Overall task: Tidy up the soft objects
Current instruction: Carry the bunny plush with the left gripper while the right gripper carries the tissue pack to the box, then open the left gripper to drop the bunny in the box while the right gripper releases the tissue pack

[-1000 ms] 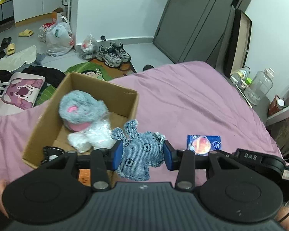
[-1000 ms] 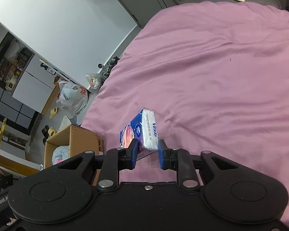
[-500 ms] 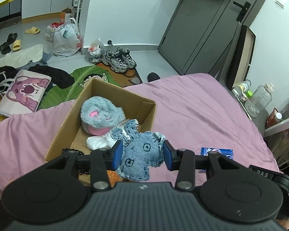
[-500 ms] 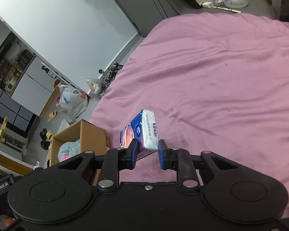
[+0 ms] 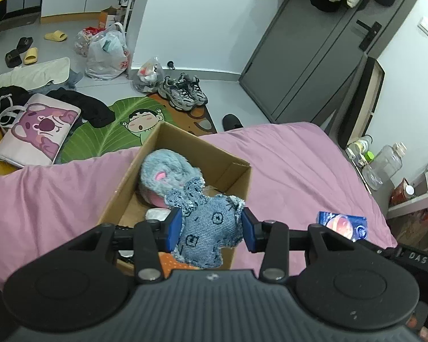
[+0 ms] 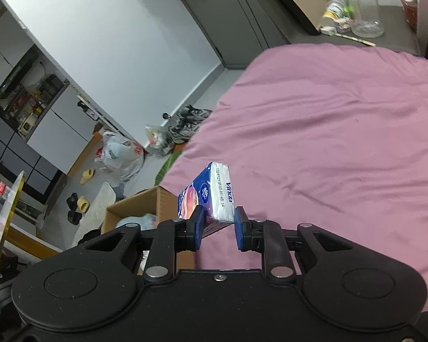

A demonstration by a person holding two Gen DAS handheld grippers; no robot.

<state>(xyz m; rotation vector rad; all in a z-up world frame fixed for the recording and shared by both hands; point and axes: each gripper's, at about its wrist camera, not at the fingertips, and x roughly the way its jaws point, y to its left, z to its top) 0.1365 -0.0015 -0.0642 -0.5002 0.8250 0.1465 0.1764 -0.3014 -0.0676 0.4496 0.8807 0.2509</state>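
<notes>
My left gripper [image 5: 211, 229] is shut on a blue denim stuffed toy [image 5: 207, 228] and holds it over the near right corner of an open cardboard box [image 5: 119, 193] on the pink bed. A grey furry plush with pink ears [image 5: 168, 175] and a white bundle [image 5: 157, 213] lie inside the box. My right gripper [image 6: 216, 229] is shut on a blue and white tissue pack [image 6: 214, 193], held above the bed; the pack also shows in the left wrist view [image 5: 342, 225]. The box shows at the lower left of the right wrist view [image 6: 145, 202].
The pink bedsheet [image 6: 328, 142] spreads to the right. Past the bed's edge the floor holds sneakers [image 5: 182, 94], plastic bags [image 5: 105, 54], a leaf rug [image 5: 111, 131] and a pink pillow [image 5: 37, 128]. A side shelf with a clear jar [image 5: 382, 162] stands right of the bed.
Both grippers have risen. The left gripper, still holding the denim toy, now sits over the box's right side. The right gripper still holds the tissue pack.
</notes>
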